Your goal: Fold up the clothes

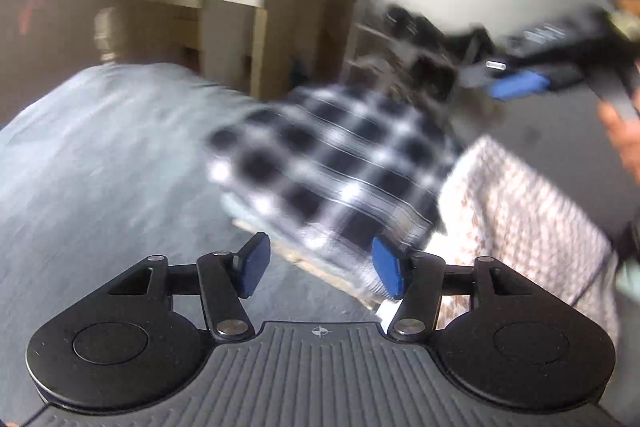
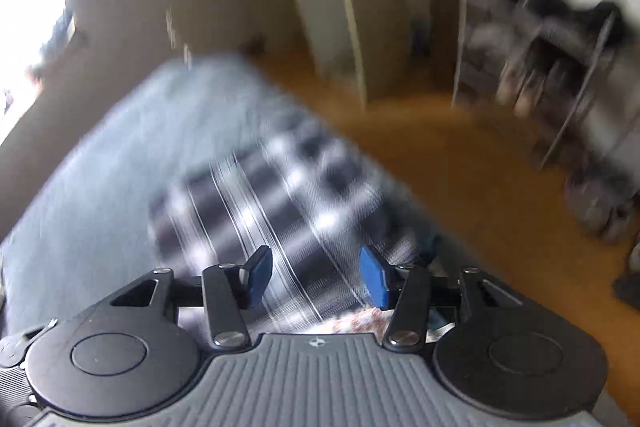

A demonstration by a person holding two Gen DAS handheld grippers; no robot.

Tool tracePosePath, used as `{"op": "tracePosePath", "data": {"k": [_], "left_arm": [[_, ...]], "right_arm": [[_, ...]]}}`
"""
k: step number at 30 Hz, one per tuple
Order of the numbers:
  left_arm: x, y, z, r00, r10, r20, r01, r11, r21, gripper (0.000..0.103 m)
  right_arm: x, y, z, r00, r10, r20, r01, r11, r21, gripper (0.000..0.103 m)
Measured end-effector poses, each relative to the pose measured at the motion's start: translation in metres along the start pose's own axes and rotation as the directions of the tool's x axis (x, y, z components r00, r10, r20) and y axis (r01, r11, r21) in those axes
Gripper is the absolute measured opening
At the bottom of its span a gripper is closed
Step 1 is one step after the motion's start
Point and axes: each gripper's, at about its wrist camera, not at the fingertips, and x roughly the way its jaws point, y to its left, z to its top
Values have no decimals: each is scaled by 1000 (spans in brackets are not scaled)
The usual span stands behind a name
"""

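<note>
A folded black-and-white plaid shirt lies on the grey bedcover, near its right edge, just left of a patterned cloth. The left gripper and right gripper hang over it, jaws apart, holding nothing. The shirt looks light, soft and floppy, so pinch its doubled edges.

- Motion blur smears the black-and-white checked garment; its folds and edges cannot be read in either view.
- Just right of the checked garment, a pale patterned cloth runs behind the gripper body, its lower part hidden.
- Beyond the checked garment, a person's hand is cut off by the frame edge.
- Past the checked garment, the rack holds shapes too blurred to identify.
</note>
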Motion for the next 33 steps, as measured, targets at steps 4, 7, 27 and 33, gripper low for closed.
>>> {"op": "tracePosePath", "data": {"k": [4, 7, 27, 33], "left_arm": [[-46, 18, -8, 997, 64, 38, -58, 989, -135, 70], [-75, 29, -17, 993, 98, 58, -83, 972, -220, 84], [-127, -44, -56, 991, 135, 20, -128, 969, -210, 103], [-132, -81, -65, 983, 180, 48, -169, 970, -174, 103]], "right_arm": [[-54, 41, -35, 991, 17, 131, -20, 1000, 24, 76], [-73, 73, -67, 984, 25, 176, -27, 1000, 9, 86], [-137, 115, -174, 963, -224, 151, 225, 974, 14, 102], [-166, 99, -184, 941, -285, 180, 287, 958, 18, 103]]}}
